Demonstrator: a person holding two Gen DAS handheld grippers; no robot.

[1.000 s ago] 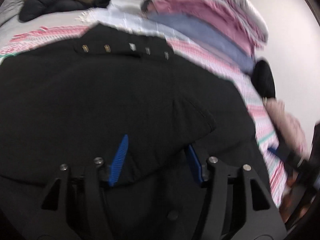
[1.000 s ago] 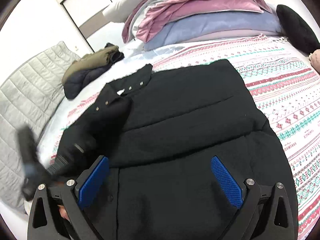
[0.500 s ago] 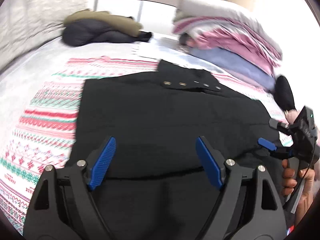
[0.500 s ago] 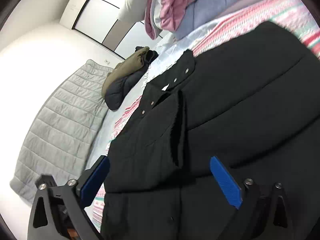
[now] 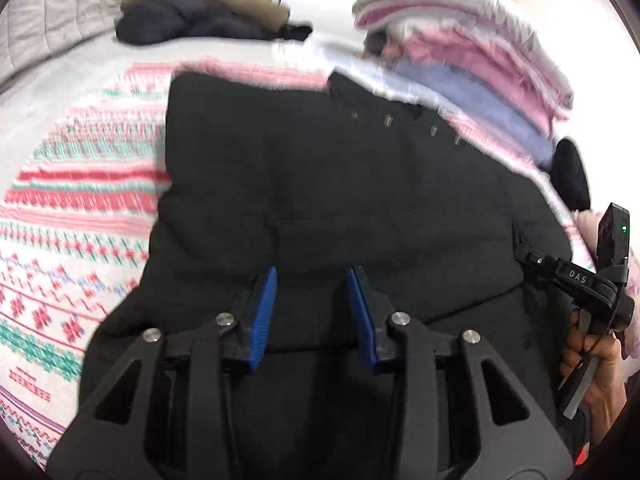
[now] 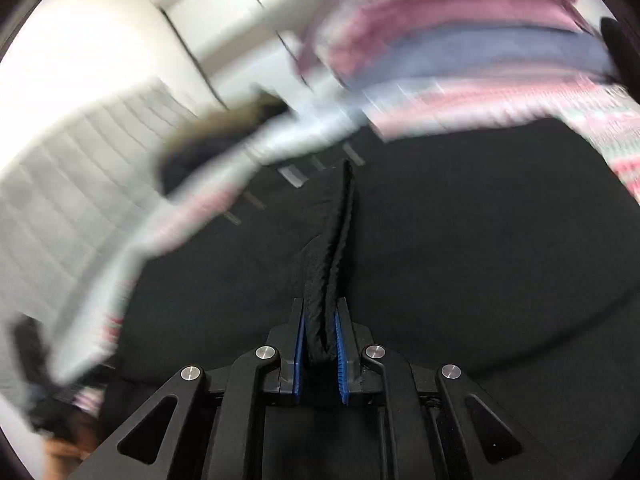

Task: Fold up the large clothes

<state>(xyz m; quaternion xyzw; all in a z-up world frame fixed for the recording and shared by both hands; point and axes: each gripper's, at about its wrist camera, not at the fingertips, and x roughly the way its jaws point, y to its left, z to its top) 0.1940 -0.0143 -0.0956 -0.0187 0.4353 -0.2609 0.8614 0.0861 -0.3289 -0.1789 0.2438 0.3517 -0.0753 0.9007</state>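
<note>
The right gripper point(image 6: 320, 354) is closing on a pinched ridge of the black coat point(image 5: 340, 200) lying mid-bed, while the left gripper point(image 5: 314, 312) is closing over fabric without pressing it, so the next move probably calls for a second hold before folding.

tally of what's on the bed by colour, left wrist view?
Black: 2, the coat spread flat and a small cushion
Navy and olive: 1, the bundled jacket
Pink, white and blue: 1, the stack of folded bedding
Total: 4
</note>
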